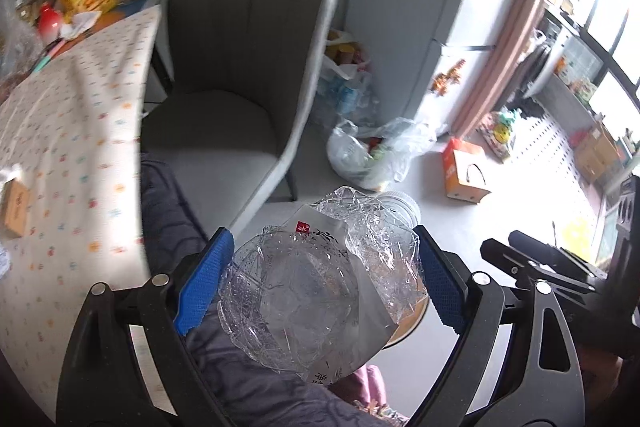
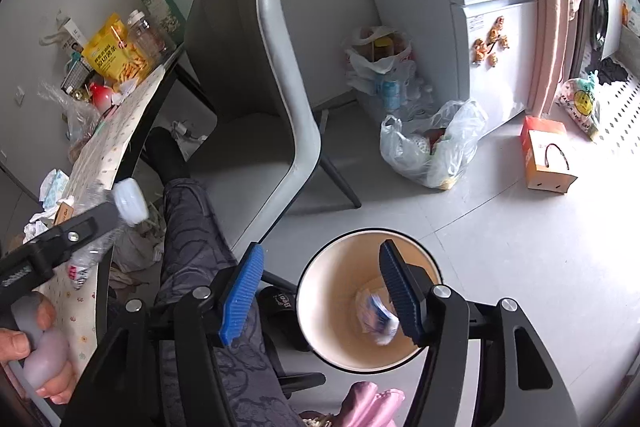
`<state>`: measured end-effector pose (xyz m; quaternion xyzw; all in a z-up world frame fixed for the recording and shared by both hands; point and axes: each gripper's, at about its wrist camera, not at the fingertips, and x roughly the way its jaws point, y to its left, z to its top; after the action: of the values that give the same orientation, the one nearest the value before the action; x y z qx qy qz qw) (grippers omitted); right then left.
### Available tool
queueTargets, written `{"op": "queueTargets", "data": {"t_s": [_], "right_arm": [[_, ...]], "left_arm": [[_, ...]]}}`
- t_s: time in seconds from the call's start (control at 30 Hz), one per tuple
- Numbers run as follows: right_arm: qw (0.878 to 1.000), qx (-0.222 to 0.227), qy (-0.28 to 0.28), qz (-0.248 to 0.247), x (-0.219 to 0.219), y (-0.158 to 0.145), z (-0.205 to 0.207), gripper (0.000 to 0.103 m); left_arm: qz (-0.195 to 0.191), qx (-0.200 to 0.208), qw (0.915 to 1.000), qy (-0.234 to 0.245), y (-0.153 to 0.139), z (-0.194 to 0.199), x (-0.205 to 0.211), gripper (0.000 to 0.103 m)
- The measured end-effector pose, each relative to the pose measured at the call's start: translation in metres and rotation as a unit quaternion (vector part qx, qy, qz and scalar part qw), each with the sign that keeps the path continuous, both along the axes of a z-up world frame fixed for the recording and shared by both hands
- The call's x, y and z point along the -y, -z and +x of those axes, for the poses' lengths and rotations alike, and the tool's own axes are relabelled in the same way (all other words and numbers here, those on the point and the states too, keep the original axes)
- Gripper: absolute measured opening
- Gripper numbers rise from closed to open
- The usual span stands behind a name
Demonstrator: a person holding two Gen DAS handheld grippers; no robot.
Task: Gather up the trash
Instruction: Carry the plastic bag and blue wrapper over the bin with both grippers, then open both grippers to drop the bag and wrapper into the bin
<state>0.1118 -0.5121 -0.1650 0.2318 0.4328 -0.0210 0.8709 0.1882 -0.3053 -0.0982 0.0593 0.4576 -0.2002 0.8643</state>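
My left gripper (image 1: 320, 281) is shut on a crushed clear plastic bottle (image 1: 304, 287) with a white label, held over my lap and above the floor. In the right wrist view the same bottle (image 2: 90, 255) and its white cap (image 2: 129, 201) show at the left, in the left gripper (image 2: 80, 227). My right gripper (image 2: 320, 295) is open and empty, above a round bin (image 2: 340, 291) with a white rim and tan inside. A blue-and-white wrapper (image 2: 376, 315) lies in the bin. A little of the bin's rim (image 1: 412, 323) shows under the bottle.
A grey chair (image 2: 272, 99) stands just ahead. A table with a patterned cloth (image 1: 68, 147) is at the left, with snack bags, jars and crumpled tissues (image 2: 44, 211). Plastic bags (image 2: 432, 151) and an orange box (image 2: 548, 159) lie on the floor by the fridge (image 2: 496, 27).
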Motion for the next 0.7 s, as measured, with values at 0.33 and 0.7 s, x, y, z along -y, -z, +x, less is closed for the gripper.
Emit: {"op": "queueTargets", "data": {"t_s": [0.33, 0.7], "right_arm": [[0.998, 0.023, 0.054, -0.013, 0.047, -0.022, -0.026, 0.065], [0.999, 0.026, 0.033, -0.006, 0.028, -0.024, -0.020, 0.073]], "left_arm": [[-0.038, -0.004, 0.9989, 0.028, 0.007, -0.003, 0.032, 0.097], [-0.079, 0.025, 0.9964, -0.020, -0.029, -0.011, -0.021, 0.097]]}}
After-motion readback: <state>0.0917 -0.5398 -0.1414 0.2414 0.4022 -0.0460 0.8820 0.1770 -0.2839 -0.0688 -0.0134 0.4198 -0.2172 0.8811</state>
